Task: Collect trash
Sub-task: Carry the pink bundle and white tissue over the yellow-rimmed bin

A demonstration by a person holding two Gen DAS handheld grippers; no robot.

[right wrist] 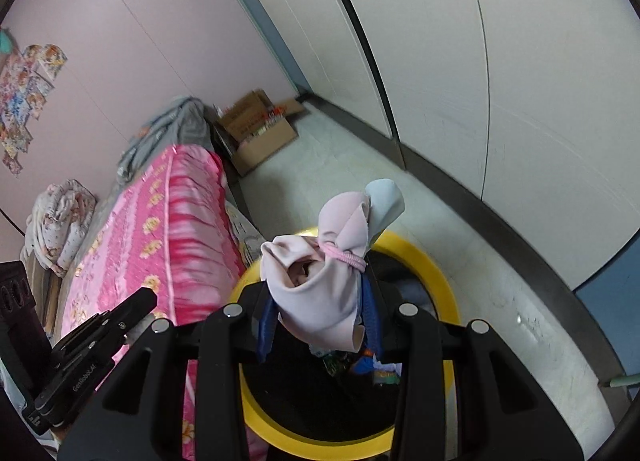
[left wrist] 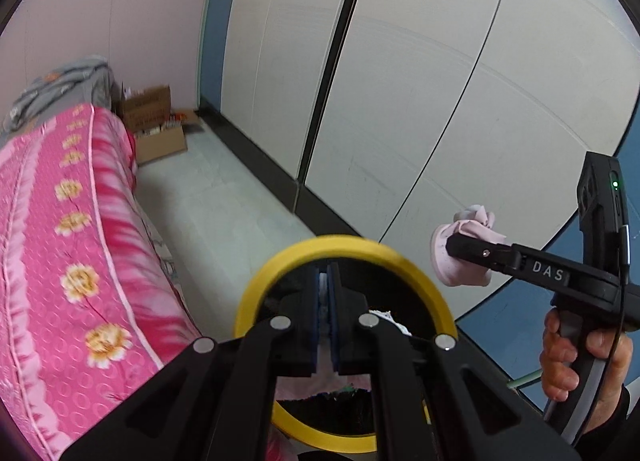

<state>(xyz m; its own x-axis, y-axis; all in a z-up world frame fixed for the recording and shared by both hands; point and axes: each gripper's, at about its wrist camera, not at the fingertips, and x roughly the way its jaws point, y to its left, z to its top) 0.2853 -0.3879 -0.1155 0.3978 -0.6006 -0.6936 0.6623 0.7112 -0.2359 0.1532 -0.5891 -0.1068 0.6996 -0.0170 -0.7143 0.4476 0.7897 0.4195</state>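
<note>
A round bin with a yellow rim (left wrist: 340, 245) and black liner stands on the floor beside the bed; it also shows in the right wrist view (right wrist: 432, 265). Some trash lies inside it (right wrist: 376, 369). My right gripper (right wrist: 320, 313) is shut on a pale pink cloth bundle (right wrist: 320, 289) tied with a pink band, held just above the bin's opening. The bundle (left wrist: 464, 253) and right gripper (left wrist: 460, 247) also show in the left wrist view. My left gripper (left wrist: 327, 301) is shut and empty, above the bin's near side.
A bed with a pink flowered cover (left wrist: 60, 245) runs along the left. Cardboard boxes (right wrist: 260, 133) stand at the far end of the floor strip (left wrist: 224, 201). White wardrobe doors (left wrist: 440, 81) line the right side. Folded bedding (right wrist: 60, 217) lies on the bed.
</note>
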